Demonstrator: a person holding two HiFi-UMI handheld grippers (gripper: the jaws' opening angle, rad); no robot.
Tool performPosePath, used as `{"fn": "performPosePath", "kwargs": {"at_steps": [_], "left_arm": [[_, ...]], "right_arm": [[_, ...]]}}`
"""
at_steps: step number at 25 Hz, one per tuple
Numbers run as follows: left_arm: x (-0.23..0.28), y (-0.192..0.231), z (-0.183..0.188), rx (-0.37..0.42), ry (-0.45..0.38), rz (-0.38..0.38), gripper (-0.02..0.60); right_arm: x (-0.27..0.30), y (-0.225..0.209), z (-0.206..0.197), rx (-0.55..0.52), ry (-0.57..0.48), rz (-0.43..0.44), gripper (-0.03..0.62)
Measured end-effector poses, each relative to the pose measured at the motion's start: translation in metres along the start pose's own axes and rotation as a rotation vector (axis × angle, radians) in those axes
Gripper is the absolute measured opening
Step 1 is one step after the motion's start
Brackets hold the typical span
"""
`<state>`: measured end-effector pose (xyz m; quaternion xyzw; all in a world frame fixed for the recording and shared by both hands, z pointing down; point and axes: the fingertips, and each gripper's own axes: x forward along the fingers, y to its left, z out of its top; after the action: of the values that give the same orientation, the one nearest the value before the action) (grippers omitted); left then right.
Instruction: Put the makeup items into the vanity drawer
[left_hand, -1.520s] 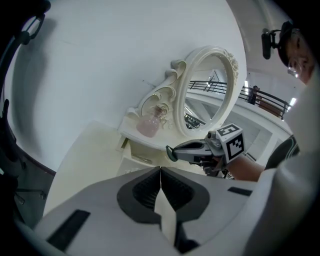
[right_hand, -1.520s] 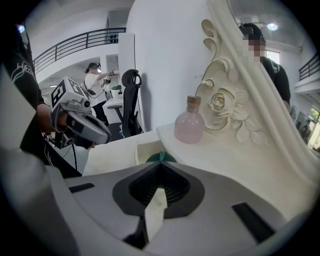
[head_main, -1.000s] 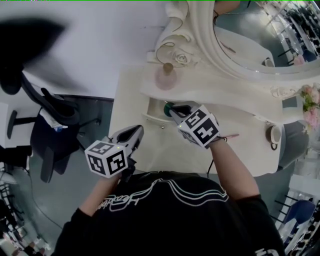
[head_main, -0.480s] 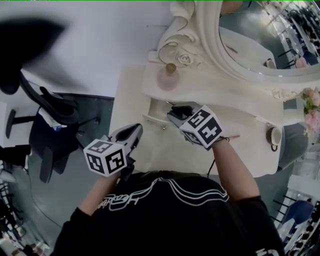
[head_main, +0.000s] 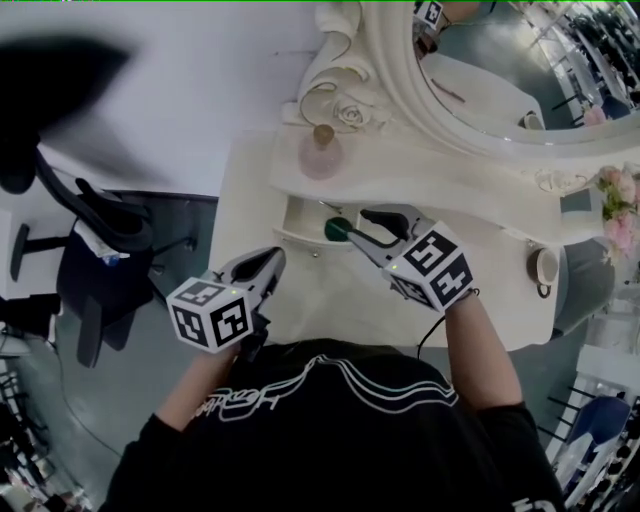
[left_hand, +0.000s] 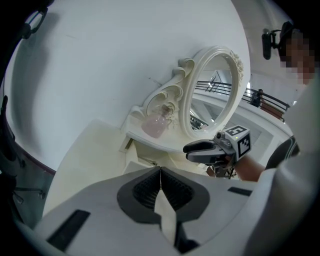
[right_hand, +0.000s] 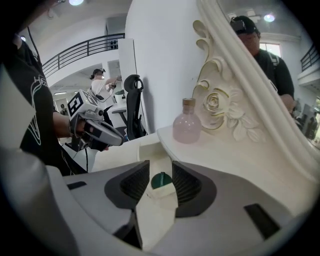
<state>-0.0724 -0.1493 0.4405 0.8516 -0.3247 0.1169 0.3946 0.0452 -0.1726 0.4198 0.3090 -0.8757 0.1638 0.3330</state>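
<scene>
Right gripper (head_main: 357, 224) had backed out of the drawer (head_main: 298, 238), jaws opening with nothing pressed; the green makeup pot (head_main: 337, 229) lay in the drawer just off its tips, left gripper (head_main: 272, 262) closed, empty, farther away.

A pink bottle (head_main: 322, 152) stands on the cream vanity's (head_main: 330, 295) shelf (head_main: 420, 185); a green item (head_main: 337, 229) lies in its open drawer (head_main: 300, 215).
</scene>
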Motion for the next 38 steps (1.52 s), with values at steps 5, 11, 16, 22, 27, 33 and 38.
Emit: {"fn": "performPosePath", "kwargs": {"at_steps": [5, 11, 16, 22, 27, 33, 38], "left_arm": [[0.014, -0.024, -0.004, 0.017, 0.014, -0.022, 0.023], [0.037, -0.061, -0.014, 0.038, 0.041, -0.053, 0.023], [0.056, -0.091, -0.03, 0.047, 0.076, -0.072, 0.023], [0.076, -0.12, -0.047, 0.054, 0.102, -0.082, 0.023], [0.089, -0.134, -0.061, 0.054, 0.119, -0.07, 0.023], [0.107, -0.151, -0.068, 0.047, 0.12, -0.051, 0.023], [0.116, -0.159, -0.072, 0.04, 0.116, -0.027, 0.023]], "right_arm": [[-0.034, -0.017, -0.02, 0.031, -0.017, -0.051, 0.158], [-0.073, -0.031, -0.055, 0.033, 0.004, -0.086, 0.158], [-0.105, -0.043, -0.096, -0.004, 0.055, -0.115, 0.158], [-0.133, -0.052, -0.14, -0.055, 0.111, -0.09, 0.158], [-0.144, -0.065, -0.178, -0.125, 0.186, -0.07, 0.158], [-0.146, -0.075, -0.218, -0.149, 0.245, -0.01, 0.158], [-0.138, -0.074, -0.241, -0.214, 0.278, 0.059, 0.158]]}}
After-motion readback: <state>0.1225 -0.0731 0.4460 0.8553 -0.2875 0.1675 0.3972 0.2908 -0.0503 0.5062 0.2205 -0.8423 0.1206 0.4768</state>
